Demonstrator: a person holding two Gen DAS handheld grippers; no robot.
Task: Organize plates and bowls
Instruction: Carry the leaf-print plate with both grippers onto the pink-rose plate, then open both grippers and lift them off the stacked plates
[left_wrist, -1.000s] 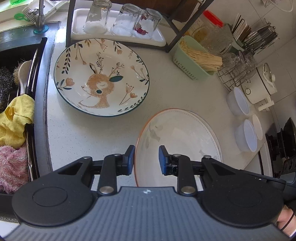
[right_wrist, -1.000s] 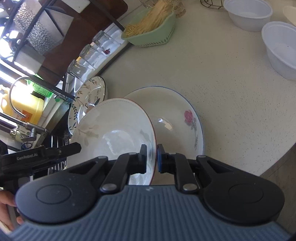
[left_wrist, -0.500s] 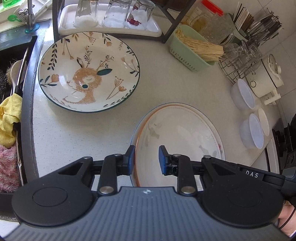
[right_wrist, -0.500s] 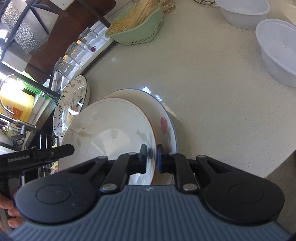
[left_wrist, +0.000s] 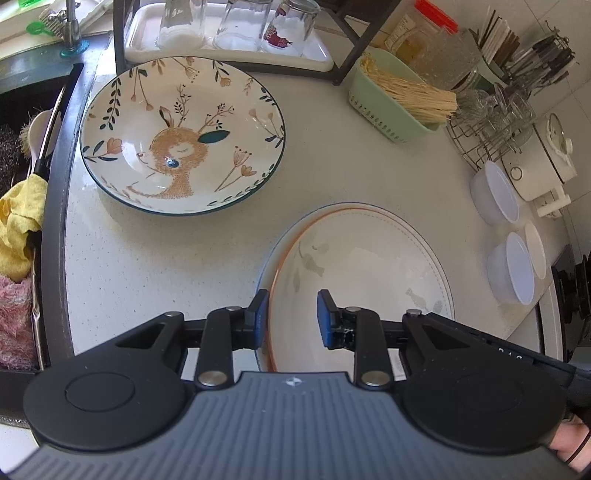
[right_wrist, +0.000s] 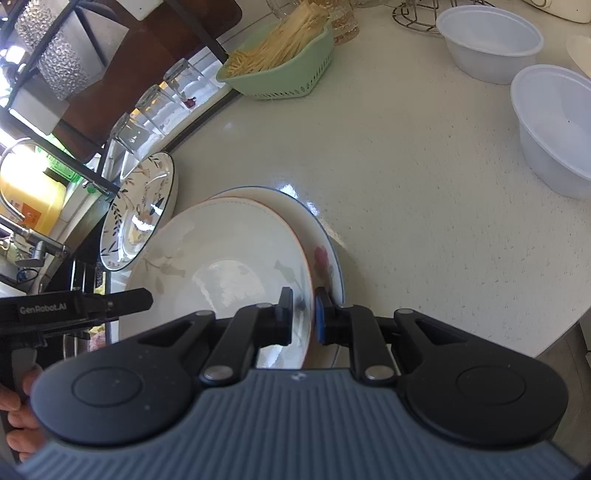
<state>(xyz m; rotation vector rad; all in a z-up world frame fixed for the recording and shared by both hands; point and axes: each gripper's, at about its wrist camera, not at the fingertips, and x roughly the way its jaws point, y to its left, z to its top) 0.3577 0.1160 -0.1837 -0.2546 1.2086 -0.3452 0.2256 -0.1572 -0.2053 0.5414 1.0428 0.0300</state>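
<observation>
My right gripper (right_wrist: 303, 319) is shut on the rim of an orange-rimmed white plate (right_wrist: 221, 273) and holds it over a blue-rimmed rose plate (right_wrist: 325, 258) on the counter. In the left wrist view the orange-rimmed plate (left_wrist: 365, 266) nearly covers the blue-rimmed plate (left_wrist: 264, 266) below. My left gripper (left_wrist: 290, 318) is open, its fingers astride the near left rim without gripping. A deer-pattern plate (left_wrist: 183, 134) lies at the back left, also showing in the right wrist view (right_wrist: 138, 210). Two white bowls (left_wrist: 511, 267) (right_wrist: 554, 133) sit at the right.
A sink with cloths (left_wrist: 16, 221) borders the counter's left. A tray of upturned glasses (left_wrist: 229, 33) under a black rack, a green basket (left_wrist: 399, 99) of sticks and a wire rack of glasses (left_wrist: 495, 122) stand at the back. The counter edge (right_wrist: 554, 347) runs near right.
My right gripper has lowered the orange-rimmed plate until it almost covers the blue-rimmed plate. My left gripper stayed open at the plate's left rim.
</observation>
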